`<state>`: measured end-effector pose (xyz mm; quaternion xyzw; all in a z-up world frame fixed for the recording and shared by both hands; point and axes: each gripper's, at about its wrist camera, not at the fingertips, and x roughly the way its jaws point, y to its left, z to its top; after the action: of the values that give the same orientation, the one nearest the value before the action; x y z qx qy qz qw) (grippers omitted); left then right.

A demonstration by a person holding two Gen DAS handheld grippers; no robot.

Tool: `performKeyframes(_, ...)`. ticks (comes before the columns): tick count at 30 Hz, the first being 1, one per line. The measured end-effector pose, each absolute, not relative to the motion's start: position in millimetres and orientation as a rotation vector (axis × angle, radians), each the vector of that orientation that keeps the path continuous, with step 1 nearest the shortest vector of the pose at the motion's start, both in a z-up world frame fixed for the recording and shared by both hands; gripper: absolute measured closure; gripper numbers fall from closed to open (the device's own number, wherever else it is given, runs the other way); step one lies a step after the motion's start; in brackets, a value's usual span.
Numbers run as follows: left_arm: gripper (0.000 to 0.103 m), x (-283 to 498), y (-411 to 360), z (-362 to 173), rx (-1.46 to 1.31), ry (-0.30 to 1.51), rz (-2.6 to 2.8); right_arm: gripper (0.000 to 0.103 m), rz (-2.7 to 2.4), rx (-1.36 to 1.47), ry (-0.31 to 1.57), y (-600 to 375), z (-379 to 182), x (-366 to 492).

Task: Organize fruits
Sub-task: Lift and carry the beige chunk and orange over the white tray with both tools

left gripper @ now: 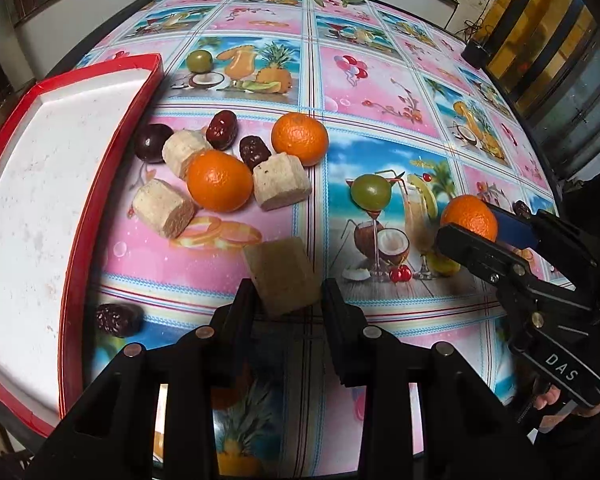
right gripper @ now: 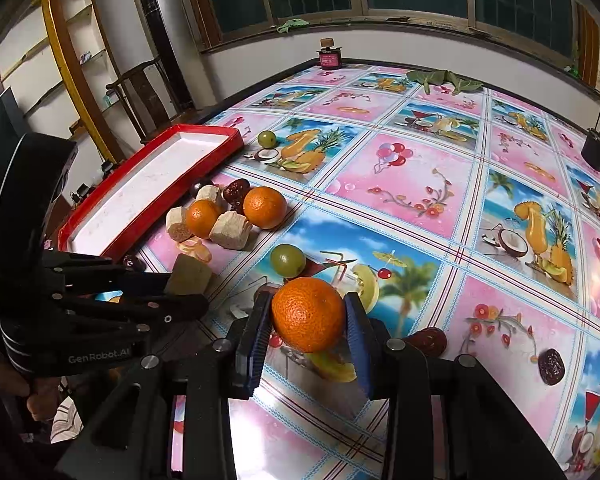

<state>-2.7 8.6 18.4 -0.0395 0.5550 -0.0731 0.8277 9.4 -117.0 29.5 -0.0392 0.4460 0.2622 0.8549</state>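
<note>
Two grippers at work. Red tray [left gripper: 100, 128] far left, loose fruit pile [left gripper: 220, 168] beside it. Your left gripper [left gripper: 286, 292] clamps tan block [left gripper: 282, 276]; your right gripper [right gripper: 306, 320] clamps orange [right gripper: 308, 314] above tablecloth [right gripper: 420, 184].

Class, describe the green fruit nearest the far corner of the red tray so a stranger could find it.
Start at the red tray on the patterned table. Just beyond its far corner sits one green fruit, alone on a printed pineapple picture. The other green fruit lies nearer the grippers.
</note>
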Motion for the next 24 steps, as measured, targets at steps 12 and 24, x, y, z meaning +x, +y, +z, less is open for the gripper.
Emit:
performKeyframes(12, 0.074, -7, 12, 31, -0.107, 1.139, -0.169, 0.066, 0.587, -0.085, 0.914, -111, 38, 7)
performKeyframes(24, 0.074, -13, 30, 66, -0.139, 1.048, -0.139, 0.066, 0.613, -0.081, 0.864, -102, 58, 3)
